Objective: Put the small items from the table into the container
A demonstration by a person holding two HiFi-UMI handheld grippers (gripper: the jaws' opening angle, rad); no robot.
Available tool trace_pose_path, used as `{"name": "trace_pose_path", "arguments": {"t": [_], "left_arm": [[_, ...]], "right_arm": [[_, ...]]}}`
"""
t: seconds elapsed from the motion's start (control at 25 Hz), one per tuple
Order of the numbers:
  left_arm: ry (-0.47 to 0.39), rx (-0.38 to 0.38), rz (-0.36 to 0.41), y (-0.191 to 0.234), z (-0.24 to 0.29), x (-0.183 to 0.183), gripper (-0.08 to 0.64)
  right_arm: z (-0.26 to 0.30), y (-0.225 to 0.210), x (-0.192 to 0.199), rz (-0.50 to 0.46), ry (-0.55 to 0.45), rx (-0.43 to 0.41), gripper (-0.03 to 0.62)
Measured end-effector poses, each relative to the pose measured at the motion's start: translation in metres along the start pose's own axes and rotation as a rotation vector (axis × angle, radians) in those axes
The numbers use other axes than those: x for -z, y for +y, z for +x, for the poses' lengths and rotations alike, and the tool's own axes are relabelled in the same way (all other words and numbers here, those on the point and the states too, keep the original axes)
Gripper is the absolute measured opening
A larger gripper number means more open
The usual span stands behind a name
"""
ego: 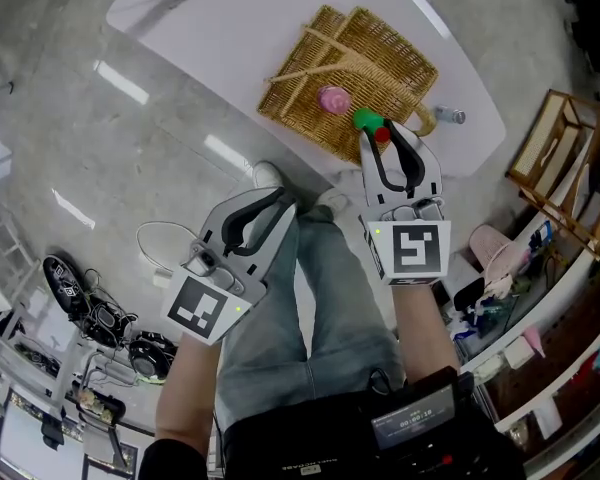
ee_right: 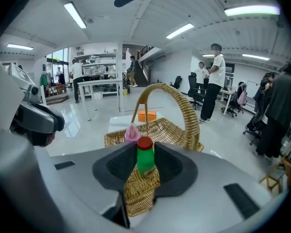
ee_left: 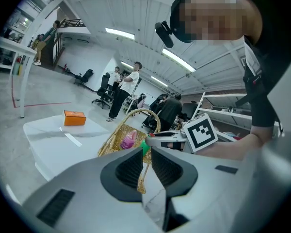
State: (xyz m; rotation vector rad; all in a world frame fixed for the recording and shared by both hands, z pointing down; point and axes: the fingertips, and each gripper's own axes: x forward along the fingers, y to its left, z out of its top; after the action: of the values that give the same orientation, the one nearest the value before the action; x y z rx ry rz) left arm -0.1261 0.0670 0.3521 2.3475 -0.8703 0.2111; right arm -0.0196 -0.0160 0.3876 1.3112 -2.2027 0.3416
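The small green bottle with a red cap (ee_right: 145,159) is clamped upright between the pads of the right gripper (ego: 388,140) and is held over the near edge of the wicker basket (ego: 390,58), which stands on the white bench (ego: 230,18). The step in hand is judged to be the delivery of this bottle into the basket. It has been picked up but not yet let go. For the next move, the bottle would need to be carried a little further towards 12 o'clock, clear of the rim and the arched handle, then lowered before the jaws are parted.

One pink item (ego: 332,99) is already seen inside the basket, at about 10 o'clock from the bottle. One small silvery item (ego: 450,116) lies on the bench at 3 o'clock of the basket, just beside the handle's foot. One orange box (ee_left: 74,117) sits far back on the bench.

The left gripper (ee_left: 146,154) is held off the bench at 7 o'clock — its jaws stand slightly apart, with nothing between them.
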Motion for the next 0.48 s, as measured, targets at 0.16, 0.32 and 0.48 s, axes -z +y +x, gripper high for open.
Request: {"name": "trace_pose_path", "arguments": {"t": [0.16, 0.32, 0.48], "left_arm": [[0.002, 0.003, -0.001, -0.0009, 0.0007, 0.0023, 0.040], [0.006, 0.002, -0.001, -0.0008, 0.0013, 0.0032, 0.040], [0.005, 0.000, -0.001, 0.0000, 0.0009, 0.0031, 0.040]], "right_arm": [[-0.0004, 0.0015, -0.0033, -0.006, -0.019, -0.009, 0.104], [-0.0006, 0.0005, -0.0055, -0.014, -0.028, -0.003, 0.106], [-0.0029, -0.0001, -0.0106, -0.026, -0.048, 0.005, 0.107]]}}
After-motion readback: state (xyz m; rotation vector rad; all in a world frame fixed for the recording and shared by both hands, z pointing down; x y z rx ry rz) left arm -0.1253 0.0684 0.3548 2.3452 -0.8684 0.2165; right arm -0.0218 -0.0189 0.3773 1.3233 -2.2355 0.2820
